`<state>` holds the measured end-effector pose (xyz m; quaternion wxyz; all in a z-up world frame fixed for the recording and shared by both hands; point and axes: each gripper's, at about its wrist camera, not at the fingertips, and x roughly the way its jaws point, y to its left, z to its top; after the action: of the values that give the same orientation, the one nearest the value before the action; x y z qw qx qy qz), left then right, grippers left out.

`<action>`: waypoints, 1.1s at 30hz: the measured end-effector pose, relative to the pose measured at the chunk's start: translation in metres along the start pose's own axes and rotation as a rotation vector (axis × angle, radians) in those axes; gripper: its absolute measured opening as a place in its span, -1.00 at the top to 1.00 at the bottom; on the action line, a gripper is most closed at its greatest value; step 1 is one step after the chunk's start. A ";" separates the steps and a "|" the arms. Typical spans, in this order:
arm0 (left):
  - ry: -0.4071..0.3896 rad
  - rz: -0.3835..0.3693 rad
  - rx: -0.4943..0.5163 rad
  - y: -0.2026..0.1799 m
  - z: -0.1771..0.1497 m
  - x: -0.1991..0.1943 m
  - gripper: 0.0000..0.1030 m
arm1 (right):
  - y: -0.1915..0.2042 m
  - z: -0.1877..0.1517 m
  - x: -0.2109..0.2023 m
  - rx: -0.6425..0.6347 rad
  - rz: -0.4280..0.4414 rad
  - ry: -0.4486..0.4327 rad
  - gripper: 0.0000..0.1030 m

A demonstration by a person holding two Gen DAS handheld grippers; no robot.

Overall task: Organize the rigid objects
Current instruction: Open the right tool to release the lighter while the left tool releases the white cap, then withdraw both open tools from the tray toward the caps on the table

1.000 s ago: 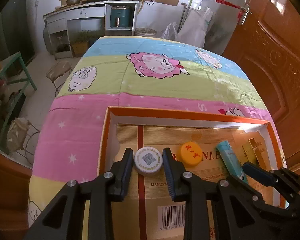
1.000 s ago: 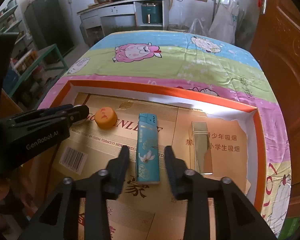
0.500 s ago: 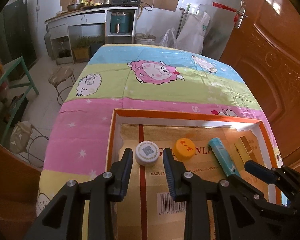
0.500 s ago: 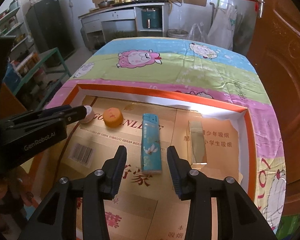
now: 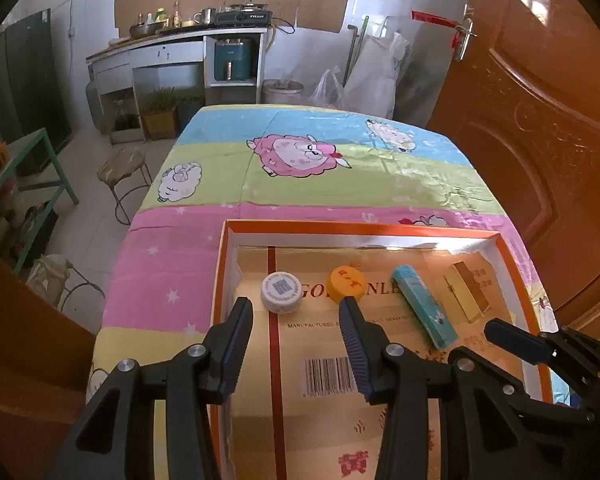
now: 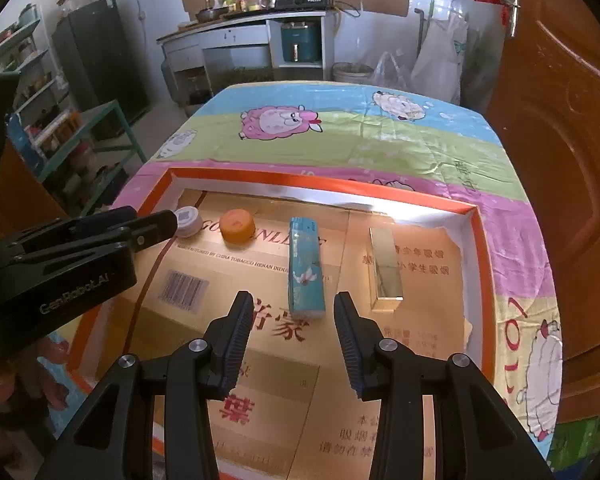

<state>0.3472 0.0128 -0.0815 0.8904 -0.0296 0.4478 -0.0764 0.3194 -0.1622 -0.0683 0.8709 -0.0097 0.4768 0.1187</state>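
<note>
Tray [image 5: 220,280]: white cap [image 5: 281,292], orange cap [image 5: 346,284], blue lighter [image 6: 306,266], gold case [image 6: 385,266] lie in a row inside | left gripper [image 5: 296,320], right gripper [image 6: 290,320]: jaws apart, empty, nearer than row | judged near complete.

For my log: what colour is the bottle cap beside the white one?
Orange; clearest in the right wrist view.

Four small things are lying in a row inside the orange-rimmed box [image 5: 220,280]. The white cap [image 5: 281,292], printed face up, is sitting just beyond the left tongs' fingertips. The orange cap [image 5: 345,283] is resting beside it, past the right-hand finger. The blue lighter [image 6: 306,267] is lying flat, pointing away, just ahead of the right tongs. The gold lighter [image 6: 385,270] is lying parallel, further right.
</note>
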 end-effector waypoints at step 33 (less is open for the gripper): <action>-0.111 -0.054 0.041 -0.016 -0.080 -0.121 0.13 | 0.018 -0.083 -0.116 0.009 -0.026 -0.098 0.16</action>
<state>0.2101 0.0180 -0.0312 0.9118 -0.0274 0.3952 -0.1078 0.1873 -0.1781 -0.0152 0.8946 -0.0060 0.4341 0.1055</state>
